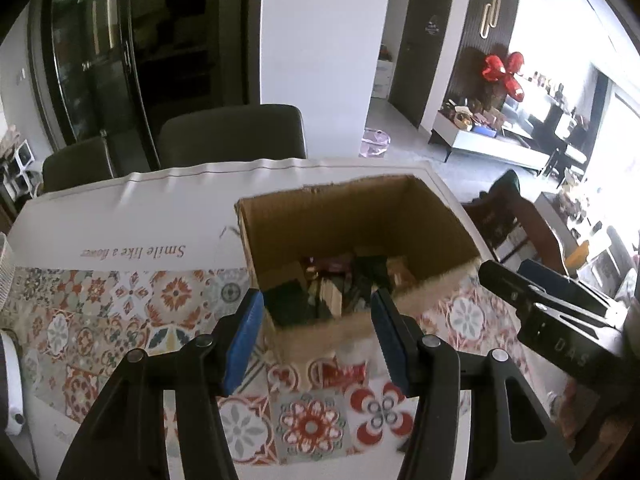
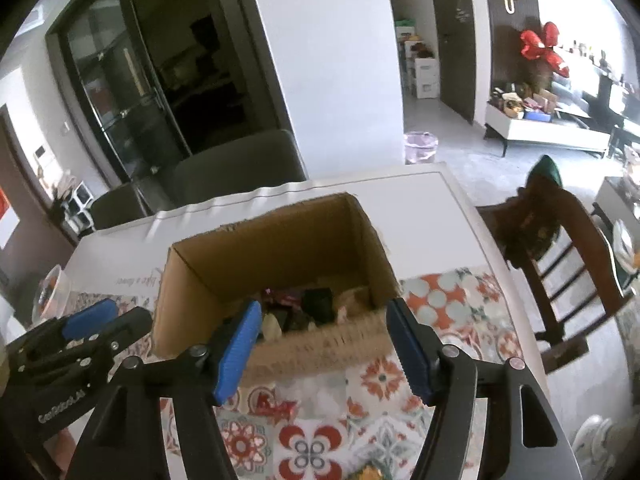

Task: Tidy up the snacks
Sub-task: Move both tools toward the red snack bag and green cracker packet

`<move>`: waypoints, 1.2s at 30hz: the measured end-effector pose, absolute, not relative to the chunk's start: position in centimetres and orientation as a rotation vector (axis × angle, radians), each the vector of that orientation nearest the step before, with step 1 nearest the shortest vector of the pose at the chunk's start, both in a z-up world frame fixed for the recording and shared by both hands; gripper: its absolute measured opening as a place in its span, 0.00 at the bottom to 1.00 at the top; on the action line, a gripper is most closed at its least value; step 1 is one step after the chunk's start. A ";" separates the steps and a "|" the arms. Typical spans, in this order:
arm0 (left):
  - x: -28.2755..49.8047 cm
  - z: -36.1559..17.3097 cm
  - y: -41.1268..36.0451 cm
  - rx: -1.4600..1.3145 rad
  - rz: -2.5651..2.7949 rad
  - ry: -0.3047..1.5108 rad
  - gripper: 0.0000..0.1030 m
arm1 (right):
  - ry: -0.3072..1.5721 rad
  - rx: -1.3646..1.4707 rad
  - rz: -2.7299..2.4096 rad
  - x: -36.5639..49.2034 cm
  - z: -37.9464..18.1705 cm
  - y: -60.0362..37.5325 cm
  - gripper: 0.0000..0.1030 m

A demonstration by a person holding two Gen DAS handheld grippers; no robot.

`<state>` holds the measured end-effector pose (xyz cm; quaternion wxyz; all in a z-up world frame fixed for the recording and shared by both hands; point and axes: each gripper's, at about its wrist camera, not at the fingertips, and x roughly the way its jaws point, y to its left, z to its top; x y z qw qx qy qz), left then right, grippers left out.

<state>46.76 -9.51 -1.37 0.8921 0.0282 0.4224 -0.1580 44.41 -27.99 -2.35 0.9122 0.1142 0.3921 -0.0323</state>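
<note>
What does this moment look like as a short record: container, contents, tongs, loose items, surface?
container: open cardboard box standing on the table
contents: assorted snack packets, mostly dark, some tan; single kinds too blurred to tell
left tongs: open, nothing between the pads, just in front of the box
right tongs: open, nothing held, also at the box's near wall
loose items: one red wrapped snack on the cloth in front of the box
surface: patterned tablecloth with floral tiles

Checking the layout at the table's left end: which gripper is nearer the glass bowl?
Left. The left gripper sits just right of the glass bowl in the right wrist view; the right gripper is farther right, before the cardboard box.
</note>
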 end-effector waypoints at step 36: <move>43.1 -14.3 -13.6 0.685 -0.817 0.779 0.44 | 0.977 0.573 -0.488 32.4 -15.7 -25.9 0.64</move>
